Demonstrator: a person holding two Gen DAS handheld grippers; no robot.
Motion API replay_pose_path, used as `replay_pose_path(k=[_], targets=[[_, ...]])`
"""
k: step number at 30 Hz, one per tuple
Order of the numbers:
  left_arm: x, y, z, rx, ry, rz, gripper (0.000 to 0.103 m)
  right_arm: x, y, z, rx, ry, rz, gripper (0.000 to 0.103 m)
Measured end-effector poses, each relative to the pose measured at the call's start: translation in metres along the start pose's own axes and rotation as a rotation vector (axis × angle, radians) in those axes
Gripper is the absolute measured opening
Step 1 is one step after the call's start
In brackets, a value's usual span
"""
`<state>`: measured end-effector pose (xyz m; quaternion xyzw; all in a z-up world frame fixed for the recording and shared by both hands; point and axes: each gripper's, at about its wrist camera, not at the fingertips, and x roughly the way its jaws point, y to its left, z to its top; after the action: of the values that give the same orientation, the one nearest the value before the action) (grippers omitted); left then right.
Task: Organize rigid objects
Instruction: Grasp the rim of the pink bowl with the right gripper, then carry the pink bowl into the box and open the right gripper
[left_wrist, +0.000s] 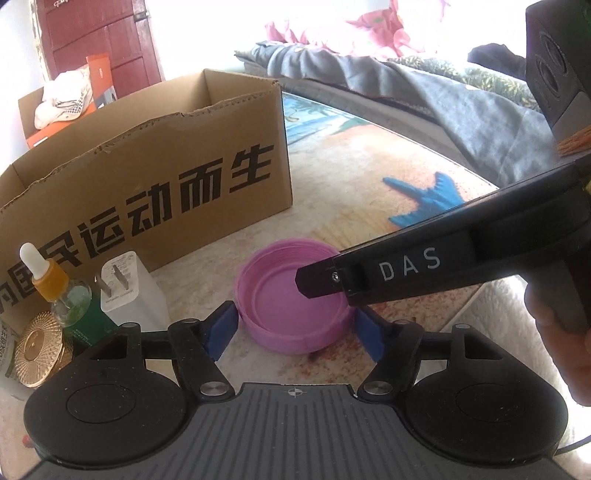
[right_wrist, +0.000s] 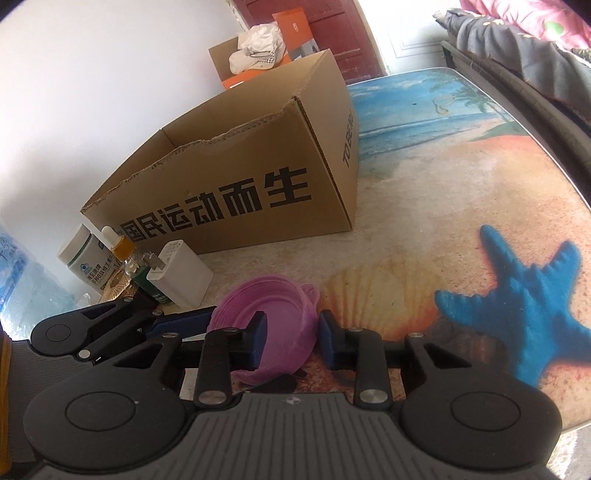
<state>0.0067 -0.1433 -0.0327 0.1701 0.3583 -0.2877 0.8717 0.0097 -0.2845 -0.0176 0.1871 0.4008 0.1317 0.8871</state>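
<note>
Gripping the pink lid (left_wrist: 291, 299) | lid lay open side up on the counter (right_wrist: 424, 236) by the cardboard box (right_wrist: 229, 192) | left hand-held gripper (left_wrist: 295, 326) straddled it, pads not visibly pressing | right hand-held gripper (right_wrist: 291, 341) pinched its wall | next: lift clear, carry over box rim.

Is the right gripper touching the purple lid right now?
Touching. In the right wrist view the right gripper has one finger inside the purple lid and one outside, pinching its wall. The left wrist view shows its finger reaching into the lid.
</note>
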Motion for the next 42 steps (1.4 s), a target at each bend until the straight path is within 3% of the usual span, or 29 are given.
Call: replay_pose_path(k=[5,9,15,19,23,28,31,36,42], targets=[[-0.022,-0.002,0.004,0.015,-0.062,0.01,0.069,-0.022,0.017,0.004,-0.038,-0.045,-0.012,0.032],[-0.056,0.006,0.019,0.037,-0.172,0.054,0.069,-0.044,0.045,0.024,-0.117,-0.121,-0.003,0.032],[-0.092,0.039,0.058,0.079,-0.282,0.188,0.069,-0.057,0.089,0.08,-0.26,-0.225,0.064,0.032],[-0.093,0.073,0.089,0.078,-0.273,0.239,0.069,-0.032,0.105,0.129,-0.301,-0.186,0.122,0.032],[-0.064,0.111,0.119,0.043,-0.164,0.235,0.069,0.021,0.106,0.179,-0.266,-0.034,0.168,0.032],[-0.005,0.168,0.14,-0.077,0.064,0.145,0.069,0.105,0.091,0.221,-0.164,0.202,0.181,0.032],[0.032,0.191,0.143,-0.13,0.185,0.095,0.069,0.147,0.081,0.227,-0.126,0.309,0.159,0.032],[0.076,0.212,0.145,-0.173,0.326,0.078,0.069,0.2,0.072,0.232,-0.083,0.435,0.135,0.032],[0.104,0.221,0.142,-0.208,0.424,0.085,0.069,0.231,0.07,0.229,-0.061,0.508,0.121,0.034]])
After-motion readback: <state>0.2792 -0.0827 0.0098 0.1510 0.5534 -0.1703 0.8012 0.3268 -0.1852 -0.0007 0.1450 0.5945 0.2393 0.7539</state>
